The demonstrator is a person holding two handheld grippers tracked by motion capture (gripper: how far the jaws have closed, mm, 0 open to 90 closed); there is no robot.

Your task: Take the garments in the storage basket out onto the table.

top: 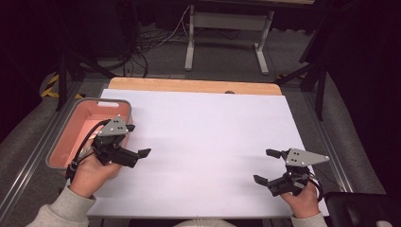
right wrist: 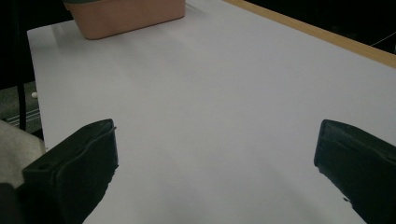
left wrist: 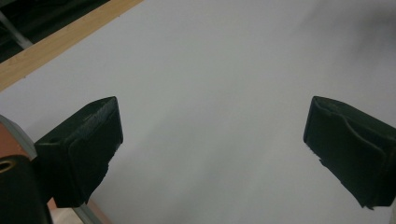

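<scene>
I see one large white rectangular sheet (top: 203,142) that covers almost the whole table top; behind it one strip of light wooden table edge (top: 189,85) stays bare. In the left gripper view and the right gripper view this white surface is under the jaws, and the wooden strip runs along the far side.

Next in size is one salmon-pink plastic tub with a grey rim (top: 71,130). It stands at the left edge of the white sheet, and its inside looks empty as far as I can see. In the right gripper view the same tub (right wrist: 126,16) is at the far end of the sheet.

Then I count two hands and two grippers. The person's left hand (top: 92,172) holds the left black two-jaw gripper (top: 137,156) just beside the tub, over the left part of the sheet. Its jaws point toward the middle of the table, and in the left gripper view (left wrist: 212,154) they stand wide apart with nothing between them. The right hand (top: 300,198) holds the right black two-jaw gripper (top: 265,166) near the right front corner of the sheet, well apart from the left one. Its jaws are also spread wide and hold nothing (right wrist: 215,172).

On the floor beyond the table I see one white metal frame with two legs (top: 227,33).
</scene>
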